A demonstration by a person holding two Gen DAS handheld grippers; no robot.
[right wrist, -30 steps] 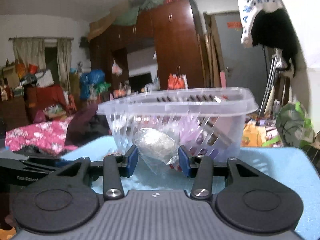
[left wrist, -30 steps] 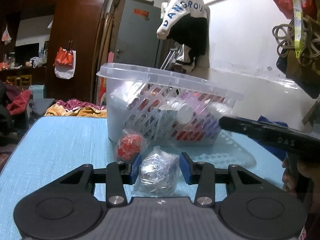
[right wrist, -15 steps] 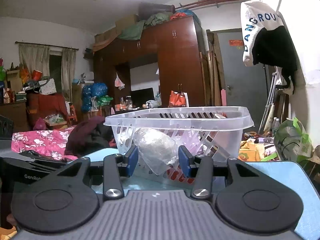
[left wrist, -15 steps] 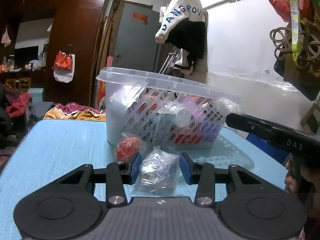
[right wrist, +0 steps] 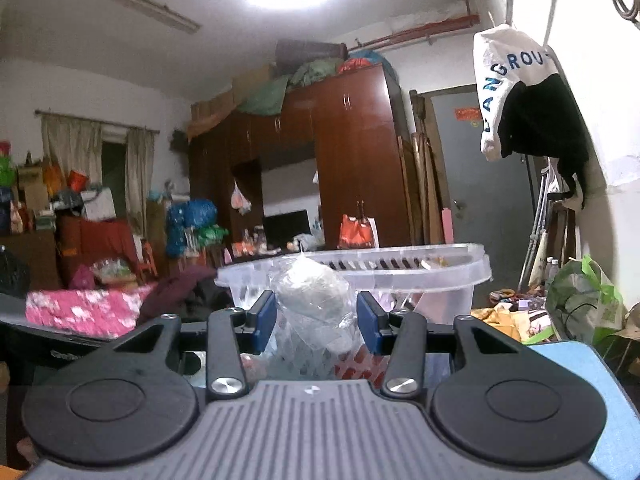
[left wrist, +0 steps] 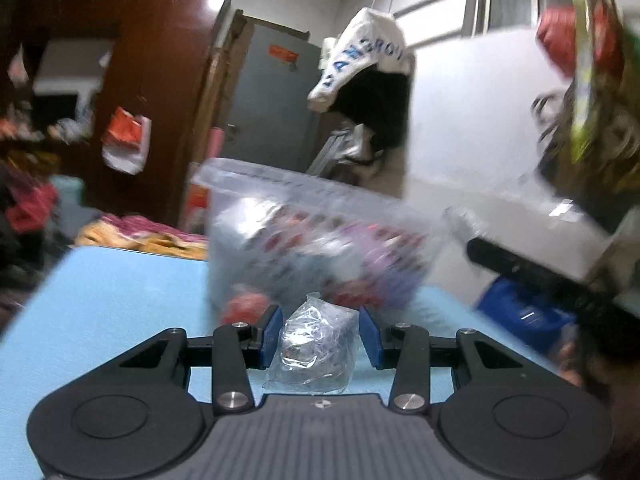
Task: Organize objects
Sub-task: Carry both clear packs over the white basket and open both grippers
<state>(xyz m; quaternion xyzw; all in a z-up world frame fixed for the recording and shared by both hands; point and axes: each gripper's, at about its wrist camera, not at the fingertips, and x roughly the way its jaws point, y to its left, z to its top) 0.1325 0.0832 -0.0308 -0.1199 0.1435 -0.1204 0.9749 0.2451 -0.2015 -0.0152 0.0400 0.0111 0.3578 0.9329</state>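
Blue table (left wrist: 120, 292), both grippers level, left gripper (left wrist: 319, 338) jaws seemingly gripping crinkled bag (left wrist: 314, 346), right gripper (right wrist: 316, 318) jaws clamping grey bundle (right wrist: 312, 292)

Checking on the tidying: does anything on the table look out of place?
Yes: a red wrapped item lies on the blue table beside the basket, not in it. Each pair of tongs holds a clear plastic packet.

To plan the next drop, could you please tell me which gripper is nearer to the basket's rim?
Right. The right gripper holds its wrapped bundle up at the basket rim; the left gripper sits lower, short of the basket.
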